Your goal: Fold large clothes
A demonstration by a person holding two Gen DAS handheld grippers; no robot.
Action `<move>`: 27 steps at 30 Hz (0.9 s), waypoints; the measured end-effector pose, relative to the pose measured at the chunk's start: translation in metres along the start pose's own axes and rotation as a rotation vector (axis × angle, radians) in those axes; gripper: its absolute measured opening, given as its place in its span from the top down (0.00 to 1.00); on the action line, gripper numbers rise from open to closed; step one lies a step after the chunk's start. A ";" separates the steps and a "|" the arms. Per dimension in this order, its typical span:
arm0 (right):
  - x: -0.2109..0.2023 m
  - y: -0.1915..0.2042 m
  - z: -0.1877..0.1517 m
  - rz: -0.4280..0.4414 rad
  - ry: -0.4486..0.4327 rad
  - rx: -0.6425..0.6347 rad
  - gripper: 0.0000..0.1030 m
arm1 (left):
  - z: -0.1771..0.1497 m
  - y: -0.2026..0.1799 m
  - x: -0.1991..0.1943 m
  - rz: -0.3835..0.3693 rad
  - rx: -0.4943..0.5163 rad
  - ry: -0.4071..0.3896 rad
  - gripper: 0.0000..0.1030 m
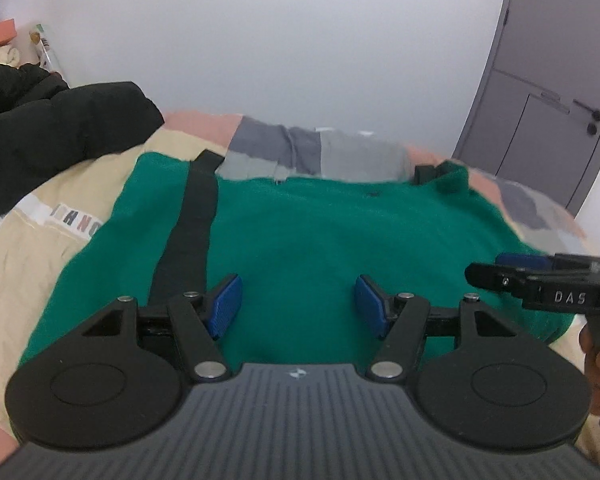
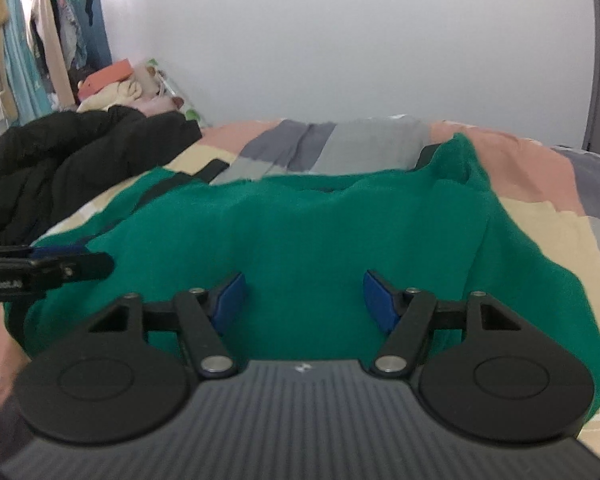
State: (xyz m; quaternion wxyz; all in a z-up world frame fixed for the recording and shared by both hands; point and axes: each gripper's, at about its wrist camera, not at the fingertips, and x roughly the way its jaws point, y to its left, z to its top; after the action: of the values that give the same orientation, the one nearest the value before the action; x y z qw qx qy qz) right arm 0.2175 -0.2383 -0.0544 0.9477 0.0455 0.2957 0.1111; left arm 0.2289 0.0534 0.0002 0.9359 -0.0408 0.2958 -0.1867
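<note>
The green sweater (image 1: 320, 248) lies spread on the bed (image 1: 32, 264), soft, floppy and probably light. Both the left gripper (image 1: 298, 300) and right gripper (image 2: 303, 300) hover above it, spread and empty; I'd pinch its edges.

Your left wrist view looked forward and downward, close over the green garment (image 1: 300, 232) on the bed (image 1: 32, 248), toward the wall (image 1: 300, 40). Your right wrist view faced likewise from alongside. Both shared garment, bed, wall and black jacket (image 2: 60, 160).
</note>
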 end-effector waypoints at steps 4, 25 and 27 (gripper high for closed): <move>0.008 -0.001 -0.006 0.016 0.031 0.008 0.34 | -0.007 0.001 0.009 0.010 0.002 0.034 0.33; -0.075 -0.006 -0.031 0.100 -0.042 0.244 0.32 | -0.035 -0.011 -0.071 -0.072 -0.332 0.045 0.30; -0.081 -0.014 -0.038 0.125 -0.022 0.323 0.32 | -0.042 -0.009 -0.072 -0.090 -0.398 0.073 0.30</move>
State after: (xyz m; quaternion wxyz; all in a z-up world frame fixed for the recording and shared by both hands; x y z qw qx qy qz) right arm 0.1338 -0.2707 -0.0430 0.9225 0.2167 0.2959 0.1203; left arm 0.1476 0.0733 0.0056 0.8888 -0.2314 0.3583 -0.1675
